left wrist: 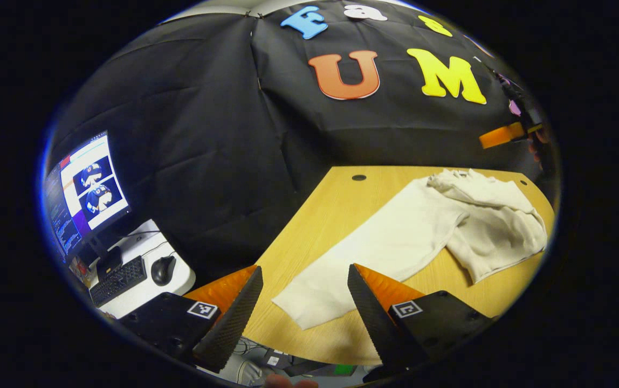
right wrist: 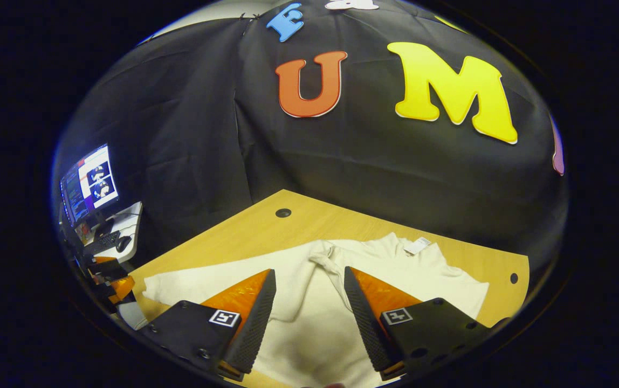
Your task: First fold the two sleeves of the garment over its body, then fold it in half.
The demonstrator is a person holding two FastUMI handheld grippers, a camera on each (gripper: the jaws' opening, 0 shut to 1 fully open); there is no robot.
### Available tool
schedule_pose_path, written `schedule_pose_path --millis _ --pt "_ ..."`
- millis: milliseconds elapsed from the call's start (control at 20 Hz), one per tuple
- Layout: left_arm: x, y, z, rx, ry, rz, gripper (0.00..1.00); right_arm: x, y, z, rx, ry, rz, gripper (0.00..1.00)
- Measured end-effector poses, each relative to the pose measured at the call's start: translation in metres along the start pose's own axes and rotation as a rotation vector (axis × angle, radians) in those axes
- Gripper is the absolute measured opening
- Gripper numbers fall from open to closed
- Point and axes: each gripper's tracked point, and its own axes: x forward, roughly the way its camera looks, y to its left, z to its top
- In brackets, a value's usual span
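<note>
Lying on wooden table, cream garment, one sleeve outstretched, left gripper jaws apart, right gripper jaws apart above body.

— Where's the left gripper view looking from?
— Low off the table's near corner, along the sleeve.
— And the right gripper view?
— Closer, above the garment, facing the wall. Both share table, garment, monitor.

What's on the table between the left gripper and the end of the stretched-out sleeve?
Nothing: in the left gripper view, bare table lies between the open left gripper and the sleeve end.
</note>
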Motion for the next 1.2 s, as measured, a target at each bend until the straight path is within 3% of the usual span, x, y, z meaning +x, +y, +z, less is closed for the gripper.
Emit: schedule_pose_path --millis 200,500,700,750,800,900,950,1000,1050,1100,1200 --pt "0.021 -0.007 -0.041 -0.022 0.087 -0.061 1.00 -0.042 -0.020 -0.020 0.096 0.029 -0.051 0.80" --pt "0.053 0.009 -0.061 -0.025 0.151 -0.021 1.00 -0.064 -0.032 -0.015 0.142 0.005 -0.088 0.80" --pt "0.059 -0.006 -0.068 -0.078 0.181 -0.104 0.99 -0.069 -0.028 -0.018 0.148 0.008 -0.075 0.79" --pt "0.058 -0.008 -0.068 -0.100 0.189 -0.110 0.92 -0.070 -0.027 -0.020 0.150 0.009 -0.074 0.81" --pt "0.060 -0.007 -0.069 -0.106 0.195 -0.108 0.76 -0.071 -0.026 -0.022 0.151 0.013 -0.070 0.79" --pt "0.059 -0.018 -0.065 -0.101 0.208 -0.145 0.72 -0.076 -0.022 -0.023 0.161 0.010 -0.051 0.81" --pt "0.059 -0.025 -0.063 -0.095 0.212 -0.165 0.65 -0.078 -0.022 -0.023 0.167 0.008 -0.046 0.81" --pt "0.060 -0.025 -0.062 -0.084 0.219 -0.156 0.37 -0.080 -0.023 -0.024 0.171 0.007 -0.047 0.80" --pt "0.061 -0.026 -0.061 -0.074 0.223 -0.148 0.23 -0.084 -0.026 -0.025 0.177 0.005 -0.048 0.79" --pt "0.060 -0.024 -0.061 -0.071 0.228 -0.140 0.14 -0.087 -0.028 -0.026 0.185 0.004 -0.052 0.80" --pt "0.061 -0.022 -0.060 -0.115 0.240 -0.137 0.05 -0.095 -0.034 -0.031 0.203 0.001 -0.061 0.80"
